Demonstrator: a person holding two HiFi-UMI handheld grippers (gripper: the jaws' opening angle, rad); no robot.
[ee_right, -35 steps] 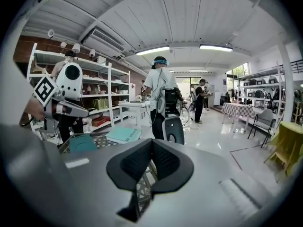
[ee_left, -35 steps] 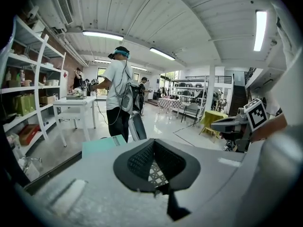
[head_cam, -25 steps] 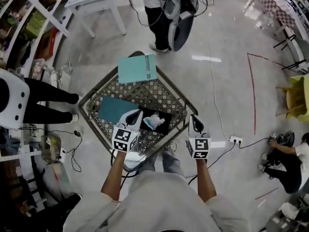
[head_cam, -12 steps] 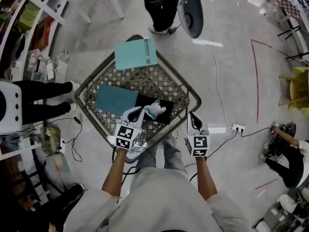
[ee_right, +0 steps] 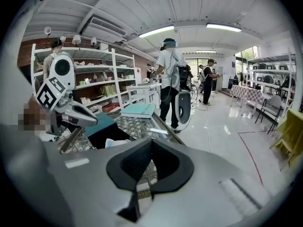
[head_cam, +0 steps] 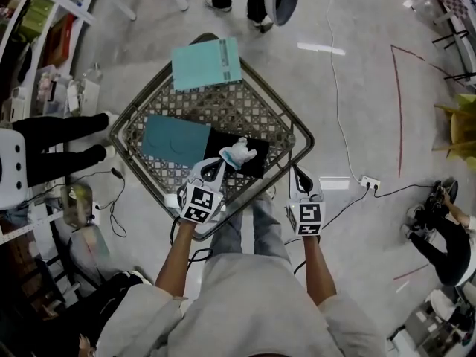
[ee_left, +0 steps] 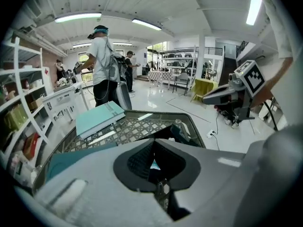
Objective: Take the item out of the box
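Over the near edge of the lattice worktop [head_cam: 223, 110], both forearms [head_cam: 177, 259] reach forward, grippers tilted downward. Left gripper [head_cam: 214, 168]: jaws closed, black box [head_cam: 220, 143] just ahead. Right gripper [head_cam: 299, 178]: jaws closed, empty, box to their left. Pale item [head_cam: 239, 153] lies in the box just beyond the left jaws; contact unclear. Teal carton [head_cam: 206, 63] far ahead: print illegible.

Left gripper [head_cam: 212, 169], right gripper [head_cam: 297, 176] — jaws together (both)
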